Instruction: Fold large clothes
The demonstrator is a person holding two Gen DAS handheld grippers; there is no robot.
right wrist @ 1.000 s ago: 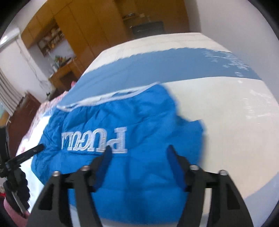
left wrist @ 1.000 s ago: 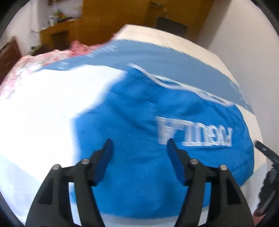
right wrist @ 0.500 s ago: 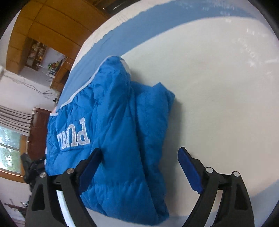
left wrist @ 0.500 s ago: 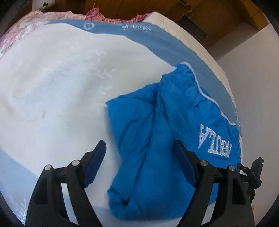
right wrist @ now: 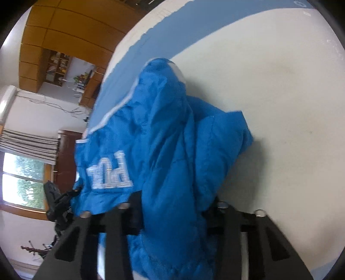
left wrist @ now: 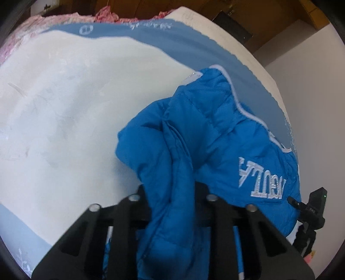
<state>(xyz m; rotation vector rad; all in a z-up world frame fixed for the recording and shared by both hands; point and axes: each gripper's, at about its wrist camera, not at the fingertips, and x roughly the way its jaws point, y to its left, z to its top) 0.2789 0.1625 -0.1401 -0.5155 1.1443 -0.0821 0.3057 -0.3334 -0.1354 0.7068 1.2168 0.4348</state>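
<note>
White bedding (left wrist: 64, 112) with a blue band (right wrist: 194, 30) covers the bed; wooden cabinets (right wrist: 43, 38) and a window (right wrist: 23, 181) stand beyond. On it lies the blue jacket (left wrist: 204, 140), bunched folds hiding both sets of fingertips. Half a second ago both grippers gaped over it; now the left gripper (left wrist: 172, 193) and right gripper (right wrist: 172, 204) each pinch a fold.

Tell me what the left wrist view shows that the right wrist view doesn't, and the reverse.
Only the left wrist view shows the pink floral bedding at the bed's far edge. Only the right wrist view shows the window and the wooden shelving. Both show the blue puffer jacket with white lettering, bunched between closed fingers of the left gripper and the right gripper, lying on the white and blue bedspread.
</note>
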